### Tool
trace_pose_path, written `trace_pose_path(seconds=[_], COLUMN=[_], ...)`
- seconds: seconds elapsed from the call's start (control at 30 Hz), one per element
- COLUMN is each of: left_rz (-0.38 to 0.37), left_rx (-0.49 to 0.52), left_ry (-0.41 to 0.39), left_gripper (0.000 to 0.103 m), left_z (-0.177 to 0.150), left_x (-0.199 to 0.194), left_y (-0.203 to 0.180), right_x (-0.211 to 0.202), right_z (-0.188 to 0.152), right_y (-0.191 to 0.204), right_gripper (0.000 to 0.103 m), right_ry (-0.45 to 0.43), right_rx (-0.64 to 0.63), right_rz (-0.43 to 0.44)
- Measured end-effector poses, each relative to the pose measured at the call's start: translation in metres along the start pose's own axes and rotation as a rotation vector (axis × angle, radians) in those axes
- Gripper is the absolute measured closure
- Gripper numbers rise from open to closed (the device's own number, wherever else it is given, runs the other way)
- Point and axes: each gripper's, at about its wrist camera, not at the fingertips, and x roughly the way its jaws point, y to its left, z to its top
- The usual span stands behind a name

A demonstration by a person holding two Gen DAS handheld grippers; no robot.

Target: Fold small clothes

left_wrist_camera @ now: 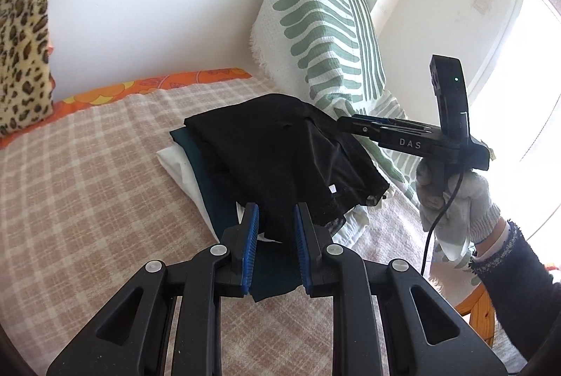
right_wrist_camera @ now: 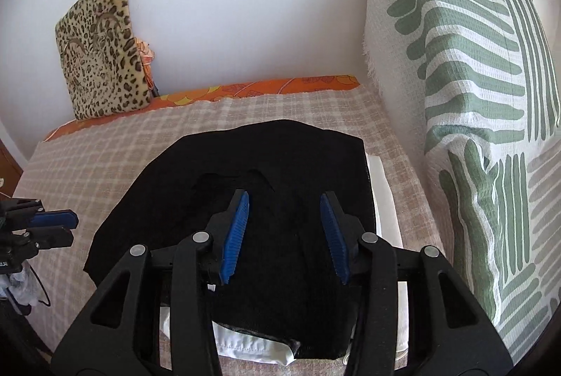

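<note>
A folded black garment (left_wrist_camera: 287, 151) lies on top of a small stack, over a dark teal piece (left_wrist_camera: 217, 200) and a white piece (left_wrist_camera: 177, 165), on the checked bed cover (left_wrist_camera: 87, 165). My left gripper (left_wrist_camera: 276, 218) is open and empty at the stack's near edge. My right gripper (left_wrist_camera: 345, 125) hovers at the stack's far right side. In the right wrist view my right gripper (right_wrist_camera: 284, 200) is open and empty just above the black garment (right_wrist_camera: 245, 172), with the white piece (right_wrist_camera: 385, 200) showing at its edges. My left gripper (right_wrist_camera: 68, 225) shows at the left edge.
A green-and-white patterned cushion (left_wrist_camera: 322, 25) leans against the wall right of the stack. A leopard-print cushion (right_wrist_camera: 101, 50) stands at the back left. An orange sheet (left_wrist_camera: 140, 87) edges the bed by the white wall. A wooden frame (left_wrist_camera: 480, 309) shows at lower right.
</note>
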Motion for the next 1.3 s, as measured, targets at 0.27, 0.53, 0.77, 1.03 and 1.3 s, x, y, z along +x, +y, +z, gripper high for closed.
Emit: trace_pose_path(seconds=[0.27, 0.53, 0.77, 1.03, 1.3], left_rz=[-0.010, -0.008, 0.022, 0.017, 0.042], left_rx=[-0.022, -0.047, 0.019, 0.000, 0.026], left_ry=[0.030, 0.039, 0.103, 0.127, 0.086], left_gripper=[0.084, 0.084, 0.084, 0.084, 0.084], left_z=[-0.006, -0.006, -0.014, -0.027, -0.026], left_x=[0.017, 0.029, 0.050, 0.055, 0.023], left_y=[0.004, 0.008, 0.000, 0.005, 0.000], right_x=[-0.028, -0.009, -0.005, -0.015, -0.044], right_z=[-0.069, -0.073, -0.059, -0.055, -0.045], right_y=[-0.078, -0.072, -0.049, -0.051, -0.032], right_gripper=[0.057, 0.062, 0.098, 0.088, 0.064], right_ry=[0.065, 0.139, 0.221, 0.239, 0.139], right_rx=[0.344, 0.358, 0.082, 0.048, 0.079], right_rz=[0.093, 0.169, -0.072, -0.095, -0.105])
